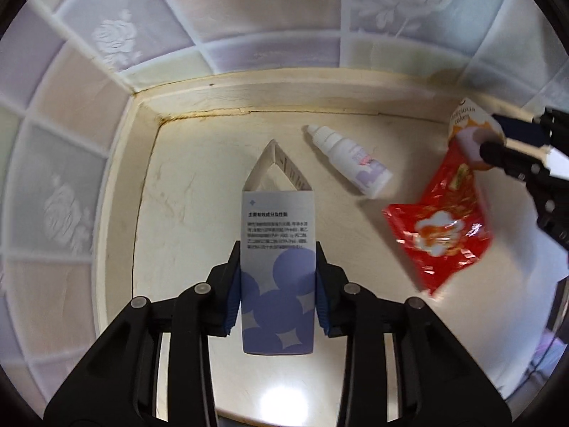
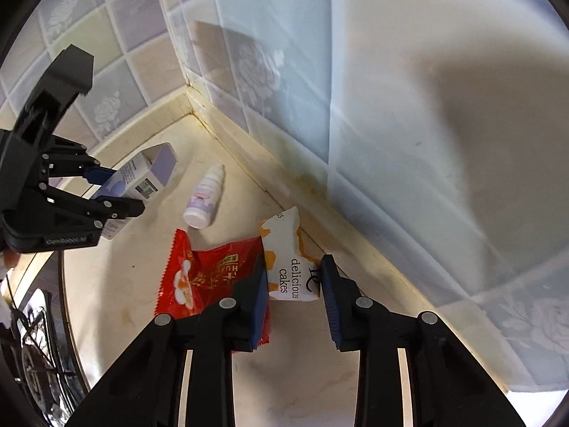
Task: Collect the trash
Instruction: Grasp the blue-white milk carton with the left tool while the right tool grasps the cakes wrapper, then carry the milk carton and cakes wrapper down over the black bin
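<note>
The left tool [image 1: 278, 286] has the small carton [image 1: 278, 249] between its blue pads [image 1: 233, 295], which sit flush against its two long sides, so it is gripping the carton, whose opened flap end points away toward the corner of the walls. From the right wrist view the same carton [image 2: 142, 178] sits low over the tabletop [image 2: 117, 284] with the left tool [image 2: 106, 192] clamped across it. The right tool [image 2: 295, 295] has its pads on either side of the white and orange cake wrapper [image 2: 290, 270]; the left pad touches the wrapper's edge and the right pad sits at its other edge, though I cannot tell for sure whether the wrapper is truly pinched. That wrapper lies right by the base of the wall, overlapping the red snack bag [image 2: 209, 277], which lies flat and crinkled just to its left and runs under the right tool's left finger. In the left wrist view the right tool [image 1: 498, 142] reaches in from the right edge over the cake wrapper [image 1: 469, 124], with the red snack bag [image 1: 444, 227] below it. Between the carton and the bag lies a small white dropper bottle [image 1: 350, 158] on its side, clear of both tools; its cap points toward the wall. The tabletop [image 1: 185, 213] is pale cream stone with a raised lip and a stained seam at the back, tucked into a corner of pastel tiled walls [image 1: 106, 35] with embossed roses
</note>
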Tool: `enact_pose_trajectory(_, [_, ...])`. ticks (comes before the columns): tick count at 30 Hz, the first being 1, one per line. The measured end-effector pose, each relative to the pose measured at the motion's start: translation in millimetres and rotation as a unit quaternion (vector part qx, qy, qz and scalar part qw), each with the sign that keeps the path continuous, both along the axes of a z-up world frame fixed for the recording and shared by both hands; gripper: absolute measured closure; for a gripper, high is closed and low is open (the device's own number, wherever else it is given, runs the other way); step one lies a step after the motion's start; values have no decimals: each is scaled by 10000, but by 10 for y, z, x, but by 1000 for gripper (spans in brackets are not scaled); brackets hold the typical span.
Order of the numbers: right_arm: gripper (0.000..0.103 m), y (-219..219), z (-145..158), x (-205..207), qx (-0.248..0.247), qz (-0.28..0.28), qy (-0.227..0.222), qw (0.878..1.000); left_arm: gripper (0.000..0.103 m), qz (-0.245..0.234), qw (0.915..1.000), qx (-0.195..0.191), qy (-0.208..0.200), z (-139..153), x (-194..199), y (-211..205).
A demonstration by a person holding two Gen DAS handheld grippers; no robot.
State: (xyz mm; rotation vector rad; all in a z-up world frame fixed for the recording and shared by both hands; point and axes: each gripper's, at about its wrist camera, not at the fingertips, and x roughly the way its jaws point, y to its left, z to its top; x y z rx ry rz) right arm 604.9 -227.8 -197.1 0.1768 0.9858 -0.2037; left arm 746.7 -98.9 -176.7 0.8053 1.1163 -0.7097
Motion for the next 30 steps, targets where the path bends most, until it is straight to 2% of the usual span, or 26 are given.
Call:
enact_pose_trajectory(3, [75,58,178,-148,-65,108,-138,9998,72,181,9998,-66,-21,223,-196,68])
enact_pose_trajectory(8, [75,142,653,-533,-91,264,-512,9983,72,375,9987,-208,-263,637,-557,60])
enact_pose_trajectory(13, [75,213,1033,-940,-9,516,-829,9952,72,437,9971,-321,-532,1072,-1201,-130])
enact_pose_trajectory(17, [75,240,1310,-1242,41,727,-1040,9919,72,571,9953,-418,-666,1293,-1635,-129])
enact_pose_trajectory(22, [75,251,1540,-1671,93,959,-1215,9879,72,777,9916,-628,-818,1505,-2179,-42])
enact_pose_trajectory(30, [75,157,1778,-2728,219,1315,-1402,9811,72,1213,9807,-1068,-1102,1803,-3135,88])
